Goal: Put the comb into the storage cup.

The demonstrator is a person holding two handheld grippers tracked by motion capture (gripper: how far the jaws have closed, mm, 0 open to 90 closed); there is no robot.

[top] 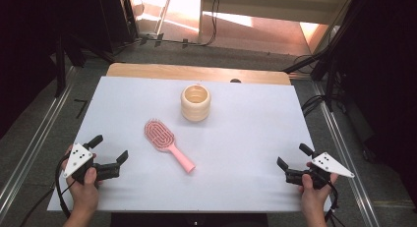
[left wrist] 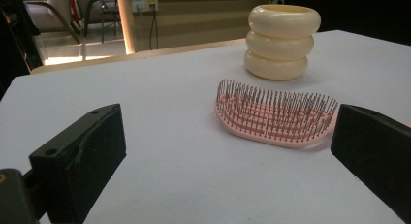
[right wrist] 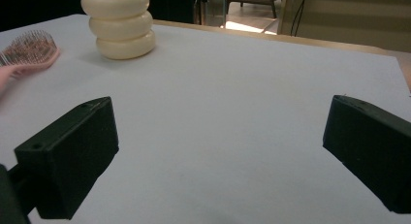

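Pink plastic, the hairbrush [top: 166, 144] lies flat near the middle of the white table [top: 246, 153], bristles up. In the high view its long axis runs diagonally: the oval head points toward the far left, the handle toward the near right. Just beyond the head, apart from it, stands a cream ribbed cup [top: 195, 102] of three stacked rings. No brand or lettering can be read on either; any fine print would probably be too small to make out here. The left gripper [top: 109, 151] rests at the near left edge, jaws spread wide and empty. The right gripper [top: 293, 156], at the near right, is likewise wide open, holding nothing.
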